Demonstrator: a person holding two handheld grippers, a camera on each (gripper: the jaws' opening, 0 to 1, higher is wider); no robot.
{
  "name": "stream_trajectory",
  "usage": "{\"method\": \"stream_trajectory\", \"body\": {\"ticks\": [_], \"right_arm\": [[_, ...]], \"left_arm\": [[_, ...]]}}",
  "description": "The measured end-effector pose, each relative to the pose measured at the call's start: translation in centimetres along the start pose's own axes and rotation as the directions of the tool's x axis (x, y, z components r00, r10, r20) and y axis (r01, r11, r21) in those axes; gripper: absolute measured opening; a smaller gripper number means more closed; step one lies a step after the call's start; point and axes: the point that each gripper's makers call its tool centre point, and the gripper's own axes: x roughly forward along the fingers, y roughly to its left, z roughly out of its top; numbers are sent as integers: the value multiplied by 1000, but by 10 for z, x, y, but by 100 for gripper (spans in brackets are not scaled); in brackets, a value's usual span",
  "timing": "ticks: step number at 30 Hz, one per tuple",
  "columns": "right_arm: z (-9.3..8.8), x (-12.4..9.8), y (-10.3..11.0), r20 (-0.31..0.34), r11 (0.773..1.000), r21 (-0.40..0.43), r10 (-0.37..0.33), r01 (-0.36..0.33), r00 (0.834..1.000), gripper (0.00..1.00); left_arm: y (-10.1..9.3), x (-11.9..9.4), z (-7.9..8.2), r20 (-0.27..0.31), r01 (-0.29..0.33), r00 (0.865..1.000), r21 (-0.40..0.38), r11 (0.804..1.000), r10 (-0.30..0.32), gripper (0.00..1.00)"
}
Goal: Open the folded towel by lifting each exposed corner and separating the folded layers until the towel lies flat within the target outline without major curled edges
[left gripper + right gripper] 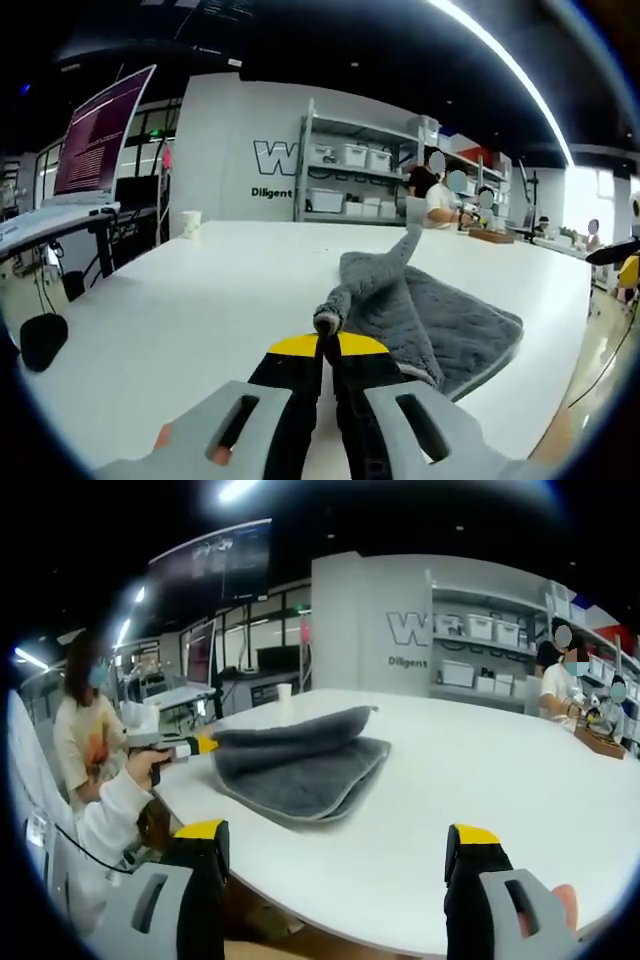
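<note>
A thick grey plush towel point(300, 760) lies folded on a broad white table point(470, 780), near the table's edge on the left gripper's side, with its top layer raised off the layer beneath like an opening book. The left gripper point(327, 335), black-jawed with yellow tips, has its jaws pressed together on a bunched corner of that top layer; in the left gripper view the pinched cloth stands just above the tips, and a ridge of towel point(400, 290) climbs away from it to a peak. In the right gripper view the same gripper point(200, 745) comes in from the left, held by a person's hand point(143, 765) in a white sleeve, at the lifted edge. The right gripper point(335, 855) hangs apart from the towel above the table's near edge, its jaws spread wide with nothing between them.

By these pictures the unfolding looks barely begun: one corner is up and one layer parting, but the towel is still doubled over, and no target outline can be made out on the table. Carrying the layer across, opening any remaining fold and smoothing the edges appear still to come.

A white paper cup point(190, 223) stands well off on the table; metal shelves of white storage bins point(350, 180) line the far wall.
</note>
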Motion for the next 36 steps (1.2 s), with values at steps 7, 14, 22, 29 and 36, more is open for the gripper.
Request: {"method": "stream_trajectory", "body": {"ticks": [7,14,22,29,36], "right_arm": [[0,1,1,-3,1000,-1,2,-2,1000,89],[1,1,1,-4,1000,-3,2,-2,1000,88],[1,1,1,-5,1000,-3,2,-2,1000,88],[-1,1,2,-11,1000,-3,2,-2,1000,88],[-1,1,2,-11,1000,-2,1,-1,1000,88]], "left_arm": [[3,-1,-8,-41,-18,999,47,999,20,3],[5,-1,-14,-87,-40,995,124,991,51,3],[7,-2,-21,-130,-54,988,191,980,80,3],[9,-4,-23,-148,-72,983,250,966,111,4],[12,-4,-30,-181,-67,977,250,966,115,4]]}}
